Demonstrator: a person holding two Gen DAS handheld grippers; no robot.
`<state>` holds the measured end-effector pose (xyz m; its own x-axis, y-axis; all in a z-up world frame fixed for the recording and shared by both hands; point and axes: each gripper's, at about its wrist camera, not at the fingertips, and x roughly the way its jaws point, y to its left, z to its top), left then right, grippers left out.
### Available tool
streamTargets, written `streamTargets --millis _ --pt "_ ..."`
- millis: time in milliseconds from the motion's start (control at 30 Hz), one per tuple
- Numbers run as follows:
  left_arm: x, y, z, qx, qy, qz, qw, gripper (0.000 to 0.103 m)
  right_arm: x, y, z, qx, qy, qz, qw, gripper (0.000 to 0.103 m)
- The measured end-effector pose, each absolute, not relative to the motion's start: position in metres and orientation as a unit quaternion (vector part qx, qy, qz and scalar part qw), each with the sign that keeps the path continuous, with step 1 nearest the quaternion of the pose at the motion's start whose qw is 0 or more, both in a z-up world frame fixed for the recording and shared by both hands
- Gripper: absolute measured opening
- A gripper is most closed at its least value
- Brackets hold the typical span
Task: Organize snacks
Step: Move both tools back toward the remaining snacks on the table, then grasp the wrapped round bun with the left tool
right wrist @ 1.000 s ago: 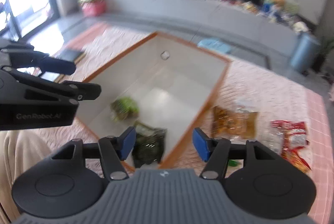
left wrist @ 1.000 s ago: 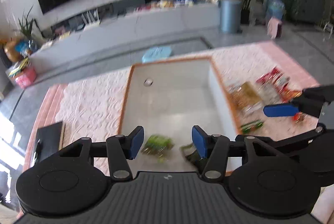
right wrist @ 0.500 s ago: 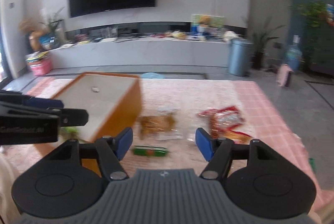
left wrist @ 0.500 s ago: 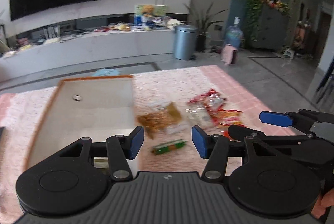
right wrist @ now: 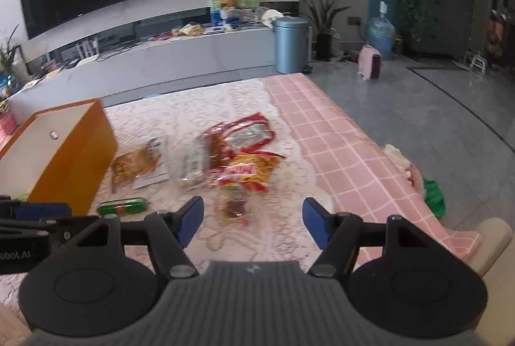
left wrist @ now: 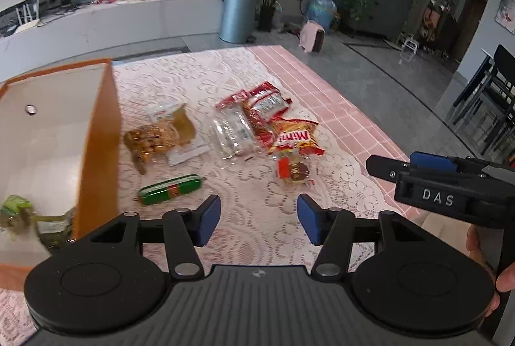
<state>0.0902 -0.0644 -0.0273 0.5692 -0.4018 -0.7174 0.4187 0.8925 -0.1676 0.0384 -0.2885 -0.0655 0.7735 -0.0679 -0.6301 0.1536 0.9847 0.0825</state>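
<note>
Crosswise: green snack stick flat on tablecloth, beside box.

The left gripper is seen angled downward, its blue pads parted with nothing between them; its jaws have just been opening further. The right gripper is likewise tilted down with its pads spread and empty, having been opening within the last second. Fingers are visible wrapped around the right gripper's handle.

"das" on right hand-held gripper; "obot.ai" on left hand-held gripper.
</note>
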Motion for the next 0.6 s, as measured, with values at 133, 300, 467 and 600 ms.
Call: streamTargets --millis 133,300,467,600 --pt "0.098 -0.082 -0.032 0.021 0.405 -0.240 0.882 0.072 0.045 -0.309 -0.072 0.072 0.332 -0.075 0.938 0.069" --pt "0.110 -0.106 -0.044 0.020 0.411 -0.256 0.875 0.076 0.059 -0.325 -0.080 0.070 0.340 -0.085 0.934 0.075" --pt "0.124 -0.125 -0.061 0.010 0.424 -0.249 0.871 0.077 0.078 -0.331 -0.086 0.052 0.339 -0.074 0.936 0.078" --pt "0.132 -0.137 -0.078 0.017 0.437 -0.246 0.865 0.077 0.091 -0.340 -0.097 0.062 0.347 -0.072 0.933 0.078"
